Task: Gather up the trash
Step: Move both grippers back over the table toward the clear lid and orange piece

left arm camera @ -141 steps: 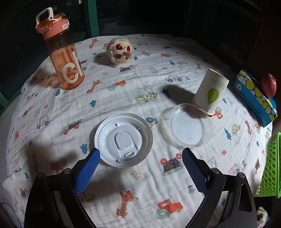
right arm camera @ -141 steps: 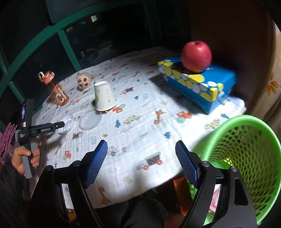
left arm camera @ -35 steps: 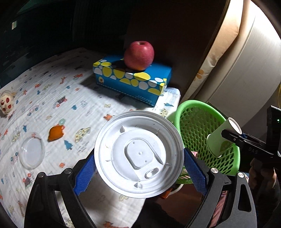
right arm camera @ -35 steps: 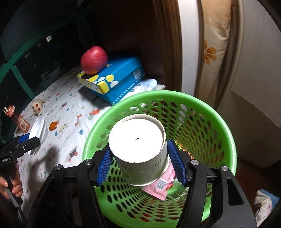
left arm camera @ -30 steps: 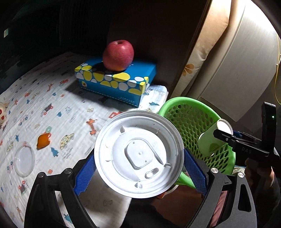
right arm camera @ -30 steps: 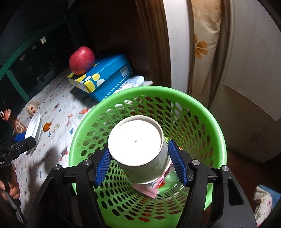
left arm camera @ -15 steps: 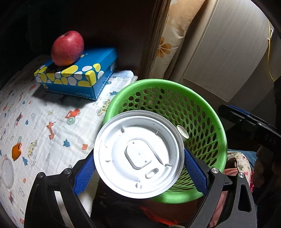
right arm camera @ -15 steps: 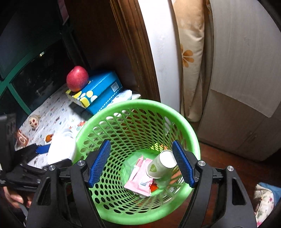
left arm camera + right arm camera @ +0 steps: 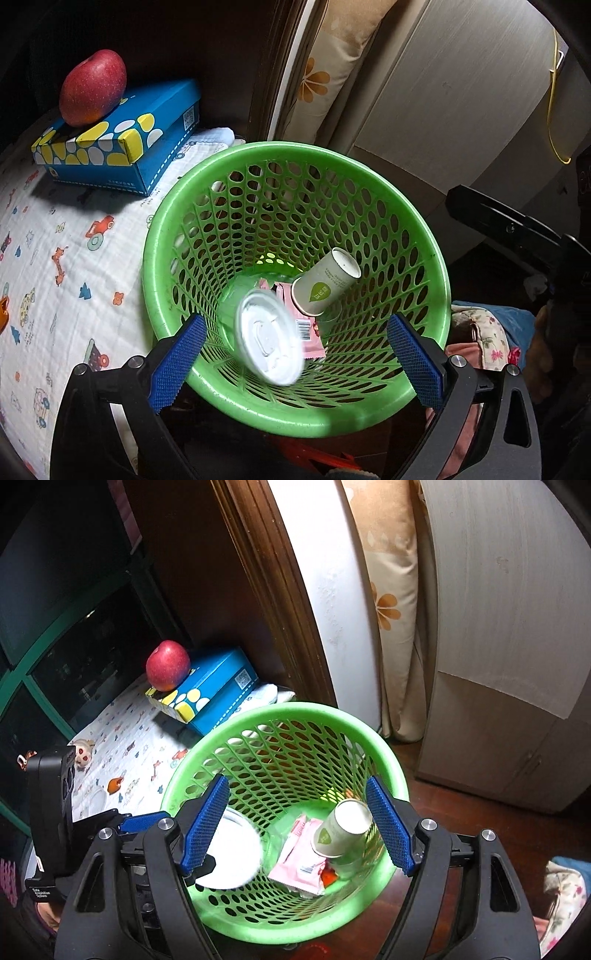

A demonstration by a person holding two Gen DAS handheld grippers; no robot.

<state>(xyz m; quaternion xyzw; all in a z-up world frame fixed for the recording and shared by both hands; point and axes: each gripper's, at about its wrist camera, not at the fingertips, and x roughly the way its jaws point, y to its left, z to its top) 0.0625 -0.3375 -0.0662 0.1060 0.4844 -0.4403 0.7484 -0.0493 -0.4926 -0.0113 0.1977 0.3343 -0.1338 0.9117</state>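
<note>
A green mesh basket (image 9: 173,206) stands beside the table; it also shows in the right wrist view (image 9: 384,753). Inside it lie a white paper cup (image 9: 325,282) with a green leaf mark, a pink wrapper (image 9: 310,338) and a white plastic lid (image 9: 267,336), blurred and tilted inside the basket. The right wrist view shows the cup (image 9: 341,830), the wrapper (image 9: 301,853) and the lid (image 9: 232,853) too. My left gripper (image 9: 295,363) is open and empty above the basket's near rim. My right gripper (image 9: 297,825) is open and empty above the basket.
A blue spotted tissue box (image 9: 122,136) with a red apple (image 9: 92,88) on it sits on the table's cartoon-print cloth (image 9: 48,266). An orange scrap (image 9: 115,783), a clear lid (image 9: 91,800) and a small toy (image 9: 83,756) remain on the table. A cabinet (image 9: 517,664) stands behind.
My left gripper opened and let go of the white lid, which now sits lower inside the basket. The paper cup released by my right gripper lies in the basket. My right gripper has drawn back slightly.
</note>
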